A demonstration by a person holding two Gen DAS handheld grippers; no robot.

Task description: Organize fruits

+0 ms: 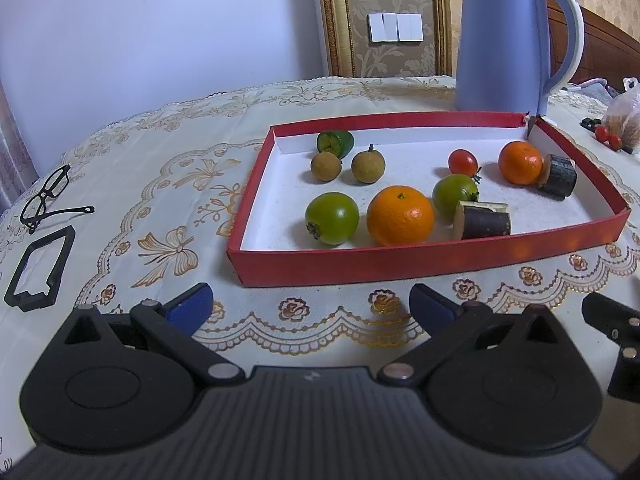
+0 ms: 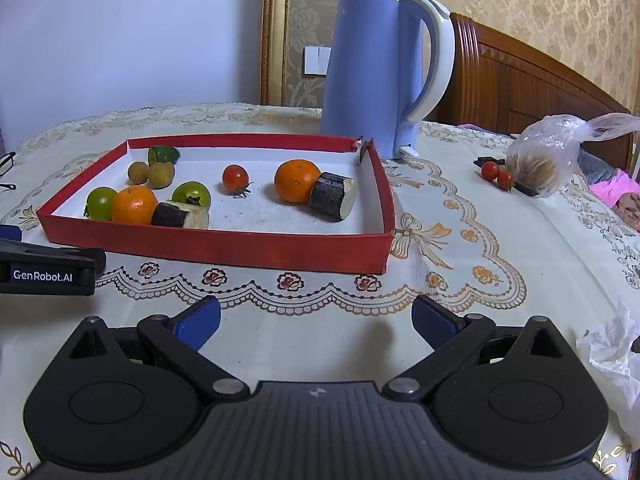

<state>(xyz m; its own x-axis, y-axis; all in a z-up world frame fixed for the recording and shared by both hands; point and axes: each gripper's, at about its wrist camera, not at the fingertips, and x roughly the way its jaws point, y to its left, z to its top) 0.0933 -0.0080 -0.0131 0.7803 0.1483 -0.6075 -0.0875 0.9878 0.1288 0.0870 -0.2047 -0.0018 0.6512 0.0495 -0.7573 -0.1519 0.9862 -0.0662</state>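
Note:
A red tray (image 1: 400,261) (image 2: 224,246) with a white floor holds two oranges (image 1: 400,215) (image 2: 297,181), two green fruits (image 1: 332,218) (image 2: 192,194), a red tomato (image 1: 463,161) (image 2: 235,178), two brown longans (image 1: 367,166) (image 2: 161,174), a cut green fruit (image 1: 335,143) and two dark cut stalk pieces (image 1: 482,220) (image 2: 333,196). Two more red tomatoes (image 2: 496,174) lie on the cloth outside the tray, at the right. My left gripper (image 1: 311,306) is open and empty in front of the tray. My right gripper (image 2: 316,318) is open and empty, also short of the tray.
A blue kettle (image 1: 504,36) (image 2: 372,72) stands behind the tray. Black glasses (image 1: 46,196) and a black frame (image 1: 40,270) lie at the left. A plastic bag (image 2: 548,156) lies at the right, crumpled tissue (image 2: 612,352) at the near right.

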